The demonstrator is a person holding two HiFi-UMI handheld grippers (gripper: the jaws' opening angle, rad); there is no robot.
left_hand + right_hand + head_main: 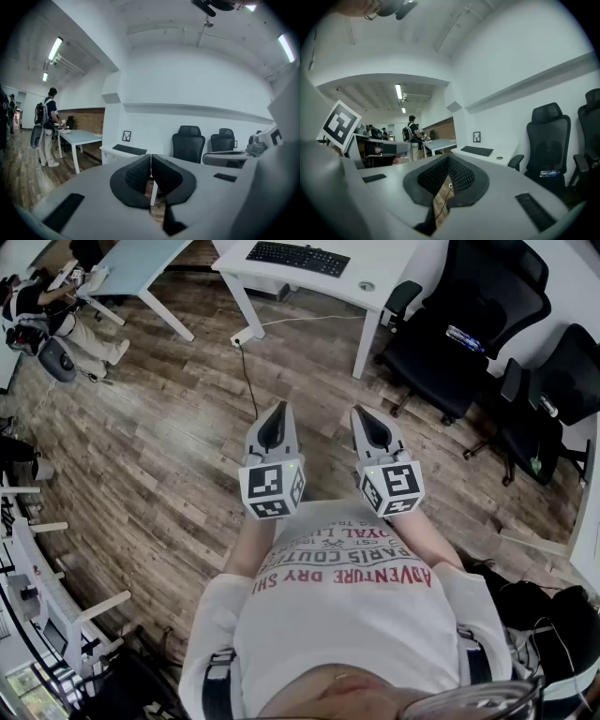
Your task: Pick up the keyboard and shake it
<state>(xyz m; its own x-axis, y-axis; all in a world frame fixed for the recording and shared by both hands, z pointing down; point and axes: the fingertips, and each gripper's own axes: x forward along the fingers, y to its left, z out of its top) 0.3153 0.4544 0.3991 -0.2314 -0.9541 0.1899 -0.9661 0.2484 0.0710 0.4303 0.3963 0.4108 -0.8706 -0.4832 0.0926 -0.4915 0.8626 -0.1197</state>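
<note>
You held both grippers side by side before your chest, above the wood floor (159,427). The left gripper (276,412) had its jaws closed together, with nothing between them. The right gripper (364,416) was likewise closed and empty. The keyboard (298,257) lay flat on the white desk (377,262) ahead, well apart from both grippers. Black chairs (450,343) stood right of the desk.
</note>
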